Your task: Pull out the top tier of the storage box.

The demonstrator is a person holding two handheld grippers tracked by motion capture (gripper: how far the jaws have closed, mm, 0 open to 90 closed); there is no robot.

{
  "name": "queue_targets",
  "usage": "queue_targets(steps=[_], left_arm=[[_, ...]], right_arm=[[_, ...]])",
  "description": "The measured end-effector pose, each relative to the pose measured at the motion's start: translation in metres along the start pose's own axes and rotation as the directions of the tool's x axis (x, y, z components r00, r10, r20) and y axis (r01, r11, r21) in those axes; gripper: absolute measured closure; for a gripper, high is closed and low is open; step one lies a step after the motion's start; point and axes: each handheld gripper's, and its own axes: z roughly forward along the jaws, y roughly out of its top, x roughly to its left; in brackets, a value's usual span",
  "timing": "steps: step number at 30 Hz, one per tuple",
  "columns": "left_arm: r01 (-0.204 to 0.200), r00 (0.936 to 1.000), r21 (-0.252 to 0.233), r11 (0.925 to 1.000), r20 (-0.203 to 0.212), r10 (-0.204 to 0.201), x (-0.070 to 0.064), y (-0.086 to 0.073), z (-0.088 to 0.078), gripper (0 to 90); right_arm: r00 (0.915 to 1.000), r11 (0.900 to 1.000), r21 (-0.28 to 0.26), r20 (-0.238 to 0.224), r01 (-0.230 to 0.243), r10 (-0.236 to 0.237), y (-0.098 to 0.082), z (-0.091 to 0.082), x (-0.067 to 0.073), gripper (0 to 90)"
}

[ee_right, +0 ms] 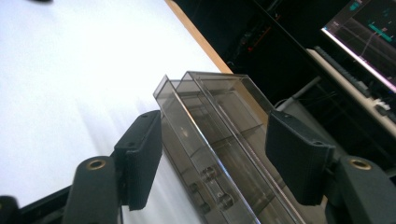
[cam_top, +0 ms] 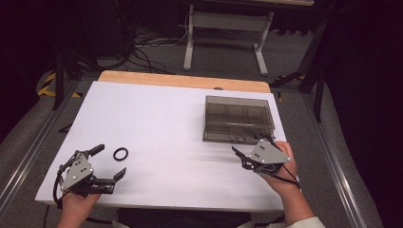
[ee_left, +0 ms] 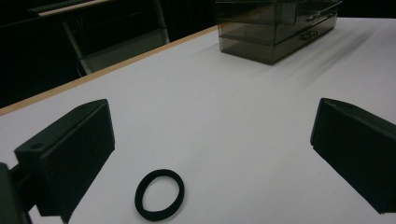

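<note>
The left gripper (cam_top: 108, 165) hovers spread around the black ring (ee_left: 159, 194), light and probably floppy, best pinched across its band, while the right gripper (cam_top: 247, 150), spread, faces the drawer box (cam_top: 238, 118).

A white table top (cam_top: 157, 128) with a pale wooden strip along its far edge (cam_top: 185, 80) stands on grey carpet (cam_top: 228, 59) in a dim room. Beyond it, the white metal legs of another desk (cam_top: 190, 42) rise from the floor, with a tangle of dark cables (cam_top: 142, 47) lying to their left. Yellow-and-black hazard tape (cam_top: 47, 84) marks the floor at the far left. In the right gripper view, a lit monitor (ee_right: 369, 28) glows above a keyboard (ee_right: 345, 74) in the darkness behind the table.
</note>
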Motion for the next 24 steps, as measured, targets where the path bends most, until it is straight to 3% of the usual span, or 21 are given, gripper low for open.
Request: queue_targets(steps=[2,4,7,11,15,16,17,18,19,20,21,22,23,24], left_arm=[[0.001,1.0000,0.000,1.0000,0.001,-0.001,0.000,0.000,0.000,0.7],[0.001,1.0000,0.000,1.0000,0.000,-0.001,0.000,0.000,0.000,0.7],[-0.002,1.0000,0.001,1.0000,0.000,0.002,0.000,0.000,0.000,0.7],[0.001,1.0000,0.000,1.0000,0.001,-0.001,0.000,0.000,0.000,0.7],[-0.002,1.0000,0.000,1.0000,0.000,0.002,0.000,0.000,0.000,0.7],[0.000,1.0000,0.000,1.0000,0.001,0.000,0.000,0.000,0.000,0.7],[0.000,1.0000,0.000,1.0000,0.001,0.000,0.000,0.000,0.000,0.7],[0.001,1.0000,0.000,1.0000,0.001,-0.001,0.000,0.000,0.000,0.7],[0.001,1.0000,0.000,1.0000,0.001,-0.001,0.000,0.000,0.000,0.7],[0.001,1.0000,-0.001,1.0000,0.001,-0.001,0.000,0.000,0.000,0.7],[0.001,1.0000,0.000,1.0000,0.000,-0.001,0.000,0.000,0.000,0.7],[0.001,1.0000,0.000,1.0000,0.000,-0.001,0.000,0.000,0.000,0.7],[-0.001,1.0000,-0.001,1.0000,0.000,0.001,0.000,0.000,0.000,0.7],[-0.002,1.0000,0.000,1.0000,0.000,0.002,0.000,0.000,0.000,0.7]], right_arm=[[0.9985,0.999,-0.019,-0.022,-0.051,0.051,0.000,-0.002,-0.006,37.1],[0.9973,0.997,-0.025,-0.030,-0.067,0.067,0.000,-0.003,-0.008,37.0],[0.9881,0.989,-0.037,-0.061,-0.143,0.141,0.000,-0.004,-0.017,36.7],[0.9825,0.984,-0.031,-0.072,-0.174,0.172,-0.001,-0.003,-0.021,36.7],[0.9709,0.976,-0.015,-0.107,-0.217,0.215,-0.001,-0.001,-0.027,35.8],[0.9614,0.969,-0.010,-0.130,-0.246,0.243,-0.002,0.000,-0.030,34.7],[0.9614,0.969,-0.010,-0.130,-0.246,0.243,-0.002,0.000,-0.030,34.7],[0.9520,0.962,-0.012,-0.149,-0.272,0.267,-0.002,0.001,-0.034,32.4],[0.9520,0.962,-0.012,-0.149,-0.272,0.267,-0.002,0.001,-0.034,32.4],[0.9444,0.956,-0.011,-0.162,-0.292,0.286,-0.003,0.001,-0.036,31.0],[0.9260,0.944,-0.012,-0.196,-0.331,0.322,-0.004,0.002,-0.041,27.5],[0.9260,0.944,-0.012,-0.196,-0.331,0.322,-0.004,0.002,-0.041,27.5],[0.9068,0.930,0.003,-0.223,-0.367,0.358,-0.006,0.005,-0.046,23.2],[0.8970,0.924,0.012,-0.234,-0.383,0.375,-0.007,0.006,-0.049,21.7]])
